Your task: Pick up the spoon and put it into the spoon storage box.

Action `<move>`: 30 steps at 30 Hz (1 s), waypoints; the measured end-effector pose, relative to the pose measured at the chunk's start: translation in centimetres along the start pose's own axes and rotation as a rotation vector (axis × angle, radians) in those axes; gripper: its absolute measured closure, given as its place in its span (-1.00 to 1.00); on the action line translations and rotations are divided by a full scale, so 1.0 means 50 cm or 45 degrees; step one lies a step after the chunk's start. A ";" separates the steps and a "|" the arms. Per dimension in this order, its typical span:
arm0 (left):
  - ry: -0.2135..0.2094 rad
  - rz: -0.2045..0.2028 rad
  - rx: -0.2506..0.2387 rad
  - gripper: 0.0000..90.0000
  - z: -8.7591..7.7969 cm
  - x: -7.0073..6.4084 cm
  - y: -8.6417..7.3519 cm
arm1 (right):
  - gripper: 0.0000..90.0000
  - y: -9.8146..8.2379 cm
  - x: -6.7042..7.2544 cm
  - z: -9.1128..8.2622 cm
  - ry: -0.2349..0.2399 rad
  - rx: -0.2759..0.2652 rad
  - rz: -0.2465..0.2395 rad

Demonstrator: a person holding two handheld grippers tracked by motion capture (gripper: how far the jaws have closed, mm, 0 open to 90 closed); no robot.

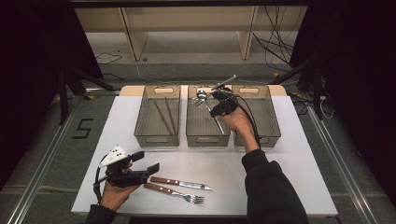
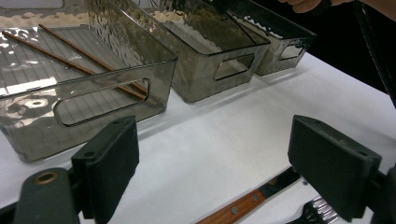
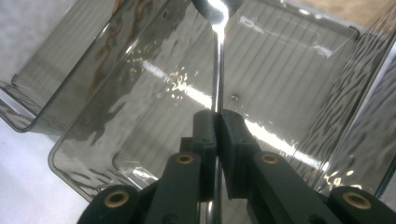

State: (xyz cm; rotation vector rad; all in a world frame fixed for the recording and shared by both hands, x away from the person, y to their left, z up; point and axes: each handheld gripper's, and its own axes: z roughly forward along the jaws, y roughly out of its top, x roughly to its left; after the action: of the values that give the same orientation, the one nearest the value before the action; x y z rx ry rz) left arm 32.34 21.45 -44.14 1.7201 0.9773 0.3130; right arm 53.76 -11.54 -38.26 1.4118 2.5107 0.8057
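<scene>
Spoon of shiny steel with long thin handle (image 3: 217, 56) is pinched in my closed right gripper (image 3: 218, 122) above the middle smoky plastic bin (image 1: 208, 136), so I should lower it flat before releasing, while my left gripper (image 1: 145, 162) waits wide open.

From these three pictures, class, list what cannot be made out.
- Spoon: bowl cut off by the top edge in the right gripper view; small and partly behind the right gripper in the high view.
- Fork: cut off by the bottom edge and hidden behind the gripper's own jaw in the left gripper view.
</scene>
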 end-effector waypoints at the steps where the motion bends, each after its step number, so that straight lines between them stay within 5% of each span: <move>1: 0.000 0.000 -0.002 -0.64 0.000 0.000 0.000 | 0.90 -0.001 0.000 0.002 -0.002 0.003 0.000; 7: 0.001 0.005 0.003 -0.64 -0.001 0.000 0.000 | 0.85 -0.011 -0.002 0.018 0.004 0.042 0.017; 11: 0.000 -0.002 0.002 -0.64 0.000 0.000 0.000 | 0.51 -0.013 -0.003 0.024 0.025 0.053 0.029; 16: 0.000 -0.002 0.003 -0.64 0.000 0.000 0.000 | 0.35 -0.014 -0.002 0.009 0.044 0.030 0.008; 30: -0.007 -0.002 0.048 -0.65 0.005 0.002 0.000 | -0.15 -0.092 0.005 -0.082 0.149 -0.225 -0.094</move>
State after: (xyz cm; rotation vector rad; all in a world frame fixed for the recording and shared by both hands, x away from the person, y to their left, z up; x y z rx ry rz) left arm 32.57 21.37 -44.23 1.7534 0.9860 0.2905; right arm 48.64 -14.78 -37.13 1.2423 2.4857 1.0954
